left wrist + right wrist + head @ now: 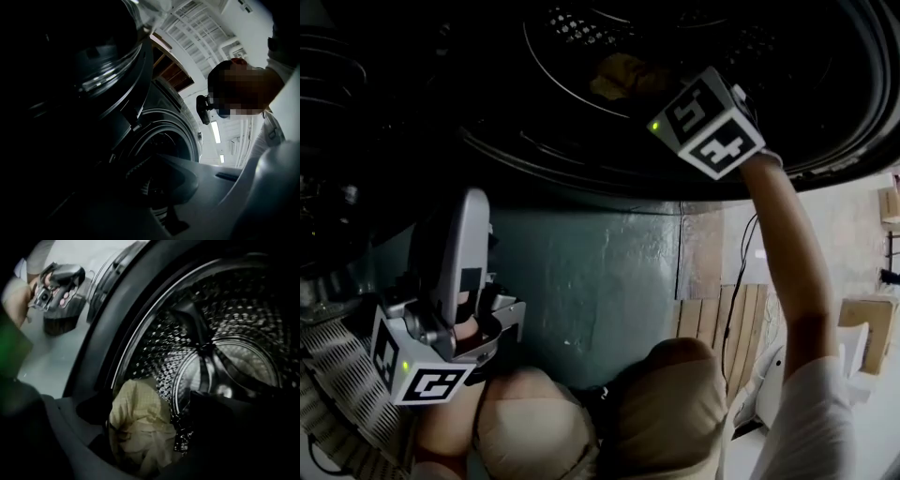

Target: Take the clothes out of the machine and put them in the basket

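Note:
The washing machine's drum [581, 56] fills the top of the head view, and a pale yellow garment [619, 73] lies inside it. My right gripper [705, 120] reaches up into the drum mouth; only its marker cube shows there. In the right gripper view the yellow garment [140, 427] sits crumpled at the drum's front lip, just ahead of my right gripper [140, 460], which is open and not touching it. My left gripper [502, 314] hangs low by the person's knee, open and empty. A white slatted basket [337, 370] stands at the lower left beside it.
The machine's teal front panel [581, 272] faces the person's knees. The open door [108, 61] looms over the left gripper. A wooden pallet [727, 328] and cardboard boxes [867, 323] stand on the floor to the right. A black cable [741, 281] hangs by the right arm.

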Motion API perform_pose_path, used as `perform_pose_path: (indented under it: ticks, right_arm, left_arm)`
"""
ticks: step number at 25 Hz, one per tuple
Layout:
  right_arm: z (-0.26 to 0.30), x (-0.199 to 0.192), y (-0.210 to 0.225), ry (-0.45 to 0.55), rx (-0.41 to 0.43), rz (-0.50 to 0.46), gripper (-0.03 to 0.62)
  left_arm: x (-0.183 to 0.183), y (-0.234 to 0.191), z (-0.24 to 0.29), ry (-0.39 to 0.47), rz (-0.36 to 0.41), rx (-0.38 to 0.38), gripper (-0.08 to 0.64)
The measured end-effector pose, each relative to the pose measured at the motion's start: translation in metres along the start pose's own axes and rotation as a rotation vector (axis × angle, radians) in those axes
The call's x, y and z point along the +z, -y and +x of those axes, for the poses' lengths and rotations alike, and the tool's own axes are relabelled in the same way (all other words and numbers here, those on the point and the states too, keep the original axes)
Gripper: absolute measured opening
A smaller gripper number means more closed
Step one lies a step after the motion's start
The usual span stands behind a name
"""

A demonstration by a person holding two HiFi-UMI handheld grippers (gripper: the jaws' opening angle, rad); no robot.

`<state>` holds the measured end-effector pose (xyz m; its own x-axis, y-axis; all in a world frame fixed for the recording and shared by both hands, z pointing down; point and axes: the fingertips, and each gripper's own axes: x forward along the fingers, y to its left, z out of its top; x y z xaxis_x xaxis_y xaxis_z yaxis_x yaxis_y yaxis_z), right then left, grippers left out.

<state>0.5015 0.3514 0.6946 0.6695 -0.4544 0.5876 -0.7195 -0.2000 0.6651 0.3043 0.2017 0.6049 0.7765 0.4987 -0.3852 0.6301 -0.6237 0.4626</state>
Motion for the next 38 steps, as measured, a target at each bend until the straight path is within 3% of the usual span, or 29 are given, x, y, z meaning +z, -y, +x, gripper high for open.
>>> perform_pose_path:
  ticks: [6, 14, 27, 28, 30, 32, 35, 38]
  right_arm:
    - [0.031, -0.039, -0.005, -0.168, 0.142, -0.081, 0.503]
    - [0.078, -0.084, -0.013, -0.342, 0.285, 0.131, 0.505]
    - [0.123, -0.1, -0.036, -0.446, 0.37, 0.167, 0.5]
    - [0.123, -0.099, -0.038, -0.451, 0.379, 0.168, 0.489]
    - [0.122, -0.098, -0.043, -0.456, 0.393, 0.155, 0.39]
    - [0.12, -0.099, -0.041, -0.474, 0.352, 0.106, 0.302]
    - [0.111, -0.106, -0.026, -0.528, 0.254, 0.048, 0.248]
    - [0.105, -0.101, -0.022, -0.497, 0.224, 0.07, 0.227]
  left_arm:
    - [0.004, -0.008, -0.02, 0.001, -0.009, 0.038, 0.013]
    - [0.001, -0.009, -0.027, -0.004, -0.009, 0.05, 0.012]
    - [0.003, -0.005, -0.03, -0.027, 0.016, 0.06, 0.012]
    - [0.003, -0.004, -0.03, -0.028, 0.017, 0.059, 0.012]
    - [0.003, 0.001, -0.028, -0.033, 0.024, 0.051, 0.012]
    - [0.005, 0.007, -0.028, -0.031, 0.033, 0.044, 0.012]
    - [0.013, 0.007, -0.034, -0.009, 0.036, 0.06, 0.012]
    - [0.021, 0.0, -0.042, 0.019, 0.026, 0.099, 0.012]
